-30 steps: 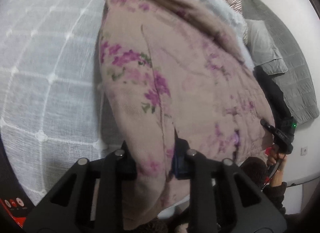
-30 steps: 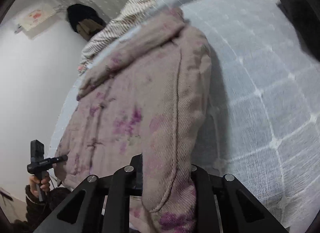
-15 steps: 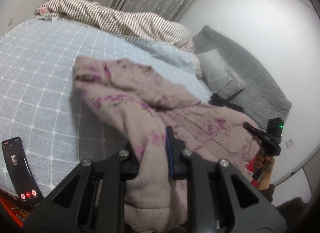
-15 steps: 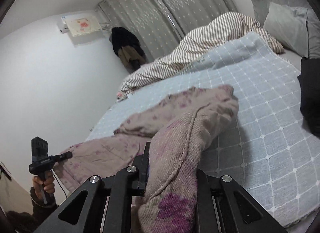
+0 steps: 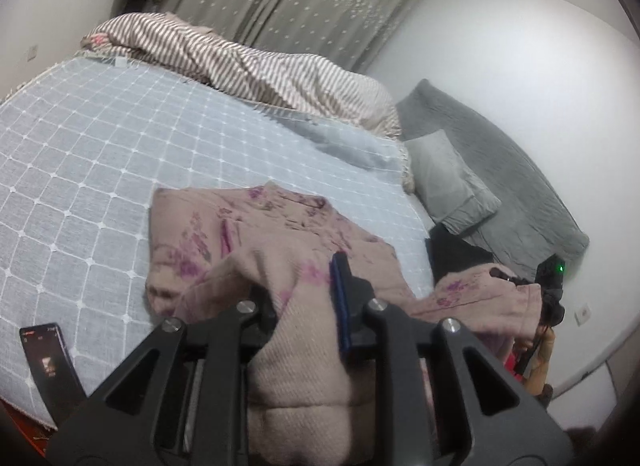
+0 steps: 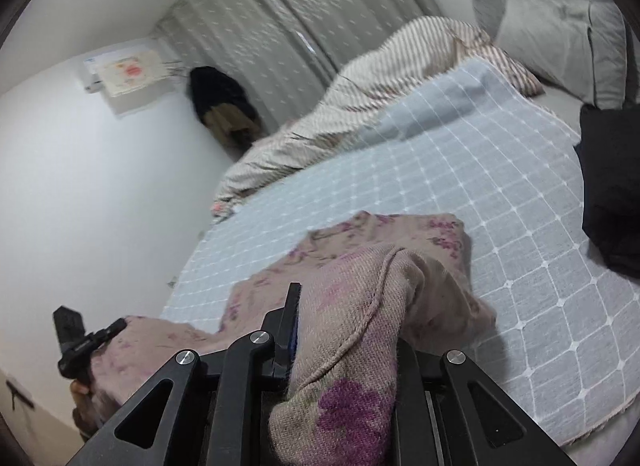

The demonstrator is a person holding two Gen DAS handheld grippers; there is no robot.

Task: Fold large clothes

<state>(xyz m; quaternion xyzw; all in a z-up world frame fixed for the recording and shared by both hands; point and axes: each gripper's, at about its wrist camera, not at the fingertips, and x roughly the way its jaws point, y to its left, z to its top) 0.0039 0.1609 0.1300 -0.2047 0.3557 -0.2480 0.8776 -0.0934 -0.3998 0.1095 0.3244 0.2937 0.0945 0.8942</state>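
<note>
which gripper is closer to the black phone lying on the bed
Left. The left gripper holds the pink floral garment just beside the black phone; the right gripper grips the garment's far end.

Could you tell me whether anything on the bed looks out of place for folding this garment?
A phone lies on the checked bedspread near the floral garment, and a black cloth sits at its other side.

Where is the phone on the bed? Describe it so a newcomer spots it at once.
Start at the big bed with the pale blue grid-patterned cover. Follow its near left edge in the left wrist view, left of the floral garment. There the phone lies flat, the only small, dark, hard slab on the cover, with its screen lit; everything near it is soft cloth.
</note>
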